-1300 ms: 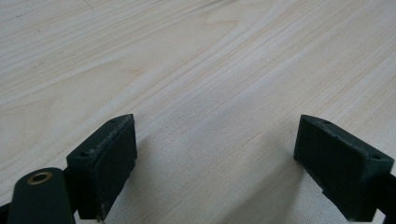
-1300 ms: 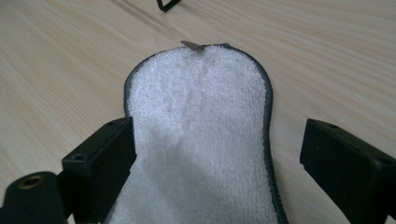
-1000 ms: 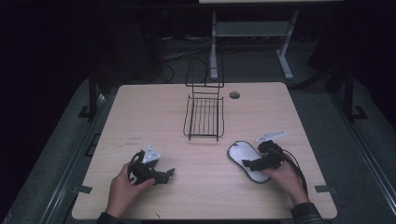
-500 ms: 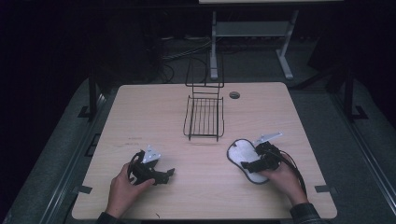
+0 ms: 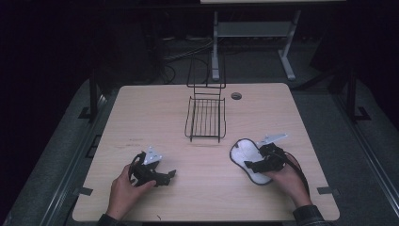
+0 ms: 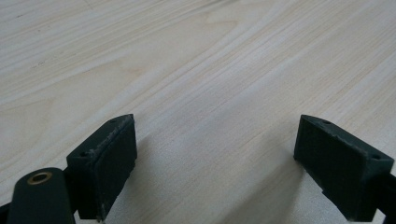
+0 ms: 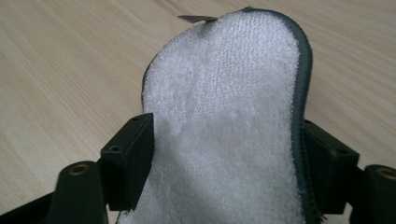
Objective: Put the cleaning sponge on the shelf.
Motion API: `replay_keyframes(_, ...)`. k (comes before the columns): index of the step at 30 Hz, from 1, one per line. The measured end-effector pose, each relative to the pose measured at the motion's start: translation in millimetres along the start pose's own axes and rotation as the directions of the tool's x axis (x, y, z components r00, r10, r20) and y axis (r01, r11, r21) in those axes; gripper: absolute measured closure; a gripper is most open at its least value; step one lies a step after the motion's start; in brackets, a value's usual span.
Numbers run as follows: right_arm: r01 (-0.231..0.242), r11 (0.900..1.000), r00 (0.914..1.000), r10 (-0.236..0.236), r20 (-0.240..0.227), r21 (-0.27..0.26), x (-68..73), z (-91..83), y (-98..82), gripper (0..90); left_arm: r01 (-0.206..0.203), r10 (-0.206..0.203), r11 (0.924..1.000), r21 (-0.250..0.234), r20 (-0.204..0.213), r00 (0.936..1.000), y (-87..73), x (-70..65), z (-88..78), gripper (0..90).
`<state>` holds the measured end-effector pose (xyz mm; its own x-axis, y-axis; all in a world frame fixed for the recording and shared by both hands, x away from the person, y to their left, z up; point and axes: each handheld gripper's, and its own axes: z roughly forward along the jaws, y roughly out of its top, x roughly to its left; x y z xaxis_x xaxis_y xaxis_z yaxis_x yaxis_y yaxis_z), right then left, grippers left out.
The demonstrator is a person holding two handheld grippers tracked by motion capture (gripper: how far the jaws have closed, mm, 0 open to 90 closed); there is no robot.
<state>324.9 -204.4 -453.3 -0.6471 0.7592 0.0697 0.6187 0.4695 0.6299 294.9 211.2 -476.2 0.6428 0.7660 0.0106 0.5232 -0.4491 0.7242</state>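
Little has shifted since the earlier frames: the right gripper [image 5: 254, 164] has edged slightly inward along the white insole [image 5: 245, 155], and the left gripper [image 5: 165, 176] stays where it was. The insole, fleecy with a dark edge, lies flat on the table [image 5: 155, 113] at the person's right, and the right gripper's jaws stand on either side of it, pressed to its edges in the right gripper view [image 7: 224, 112]; I judge them closed on it, though the insole is not yet off the wood. The left gripper rests low over bare table with its jaws wide apart and nothing between them [image 6: 215, 154].

The step in hand looks like securing the grip before a lift. Next, the insole must come up cleanly, probably toward the wire basket [image 5: 205, 120], which stands near the middle of the table, apart from both grippers. Nothing lies between insole and basket; the soft insole may bend or slip in the jaws.
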Motion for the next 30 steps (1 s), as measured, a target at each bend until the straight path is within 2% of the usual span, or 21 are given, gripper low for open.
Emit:
replay_keyframes(4,-0.009,1.0,0.9999,0.009,-0.006,-0.024,-0.5,-4.6,0.1,33.2,0.0,0.0,1.0,0.0,0.0,1.0,0.0,0.0,0.0,12.4)
replay_keyframes(6,-0.014,0.998,0.9998,0.014,-0.016,-0.058,-1.5,-9.3,0.0,39.7,0.0,0.0,1.0,0.0,0.0,1.0,0.0,0.0,0.0,12.4)
replay_keyframes(8,-0.019,0.997,0.9997,0.017,-0.019,-0.079,-2.2,-12.3,0.1,41.8,0.0,0.0,1.0,0.0,0.0,1.0,0.0,0.0,0.0,12.4)
replay_keyframes(10,-0.025,0.996,0.9995,0.023,-0.022,-0.083,-2.3,-13.4,0.1,42.6,0.0,0.0,1.0,0.0,0.0,1.0,0.0,0.0,0.0,12.4)
replay_keyframes(14,-0.04,0.994,0.9981,0.035,-0.051,-0.099,-3.4,-17.9,-0.5,51.6,0.0,0.0,1.0,0.0,0.0,1.0,0.0,0.0,0.0,12.4)
replay_keyframes(19,-0.051,0.992,0.9963,0.043,-0.075,-0.118,-4.6,-21.6,-0.5,57.2,0.0,0.0,1.0,0.0,0.0,1.0,0.0,0.0,0.0,12.4)
replay_keyframes(22,-0.074,0.988,0.9923,0.06,-0.108,-0.135,-5.7,-25.2,-0.6,63.4,-0.001,0.001,1.0,0.0,0.0,1.0,0.0,0.0,0.0,12.4)
replay_keyframes(30,-0.062,0.985,0.9911,0.042,-0.126,-0.159,-4.3,-33.7,2.1,74.1,0.0,0.0,1.0,0.0,0.001,1.0,0.0,-0.1,0.0,12.4)
